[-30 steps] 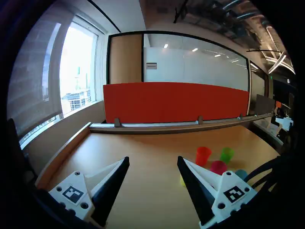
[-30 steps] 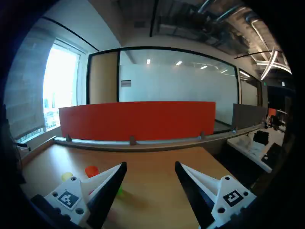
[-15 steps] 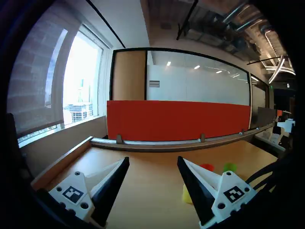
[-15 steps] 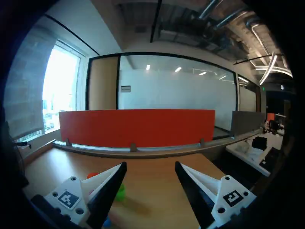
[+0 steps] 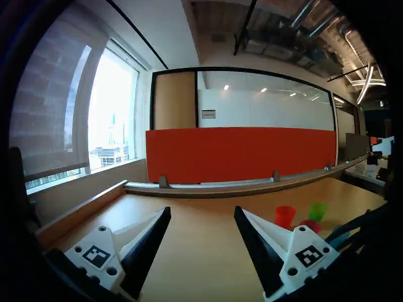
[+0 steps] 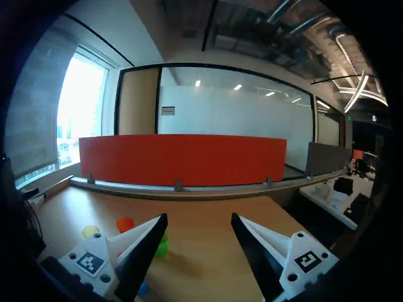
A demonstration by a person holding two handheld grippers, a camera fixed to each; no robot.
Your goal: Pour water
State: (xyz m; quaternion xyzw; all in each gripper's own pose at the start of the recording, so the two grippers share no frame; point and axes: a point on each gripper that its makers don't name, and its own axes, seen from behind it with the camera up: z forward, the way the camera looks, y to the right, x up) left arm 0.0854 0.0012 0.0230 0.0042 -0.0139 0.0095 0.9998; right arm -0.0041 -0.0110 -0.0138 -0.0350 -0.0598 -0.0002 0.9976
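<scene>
Right of my L gripper point(image 5: 202, 209), jaws apart, orange cup point(image 5: 285, 216) stands on desk point(image 5: 201, 254); R gripper point(image 6: 199, 216) jaws apart too, cup at its left.

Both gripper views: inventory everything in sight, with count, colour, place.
orange cup: 1, orange, mid-desk
green cup: 1, green, beside the orange cup
pink cup: 1, pink, in front of those two
yellow cup: 1, yellow, window side of the orange cup
blue cup: 1, blue, mostly hidden behind a finger
desk: 1, light wood, under the cups
divider: 1, red-orange, along the desk's far edge
window: 1, bright, left wall
left tool: 1, white and black, open, empty
right tool: 1, white and black, open, empty
</scene>
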